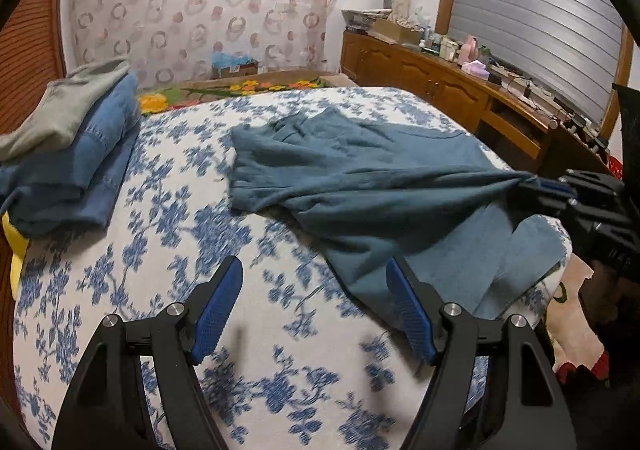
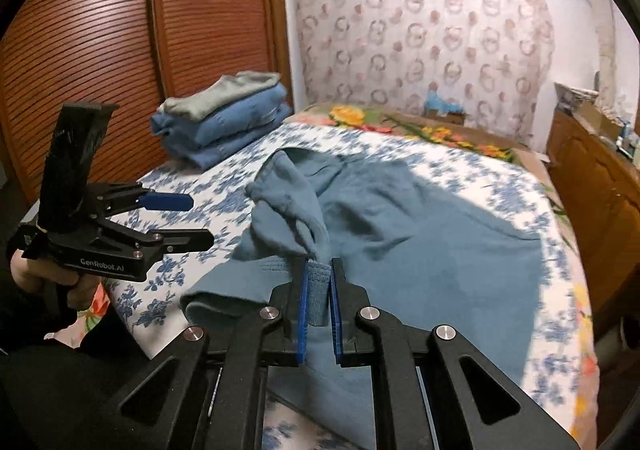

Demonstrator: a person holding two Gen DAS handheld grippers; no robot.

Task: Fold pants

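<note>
Teal-blue pants [image 1: 360, 177] lie spread and rumpled on the bed's blue-flowered cover [image 1: 160, 217]. In the right wrist view my right gripper [image 2: 319, 270] is shut on a ribbed hem of the pants [image 2: 420, 234], and the pinched cloth rises in a bunched ridge above the rest. From the left wrist view that gripper [image 1: 536, 185] shows at the right edge, pulling the fabric taut. My left gripper [image 1: 314, 274] stands open over the bare cover beside the pants' near edge, holding nothing. It also appears at the left in the right wrist view as the left gripper [image 2: 200, 219], with a hand on its grip.
A stack of folded clothes [image 1: 76, 153], grey on top of blue, sits at the bed's far left by a slatted wooden door [image 2: 100, 49]. A wooden cabinet [image 1: 440, 81] with clutter runs along the right side. A flowered blanket [image 1: 240, 87] lies at the bed's far end.
</note>
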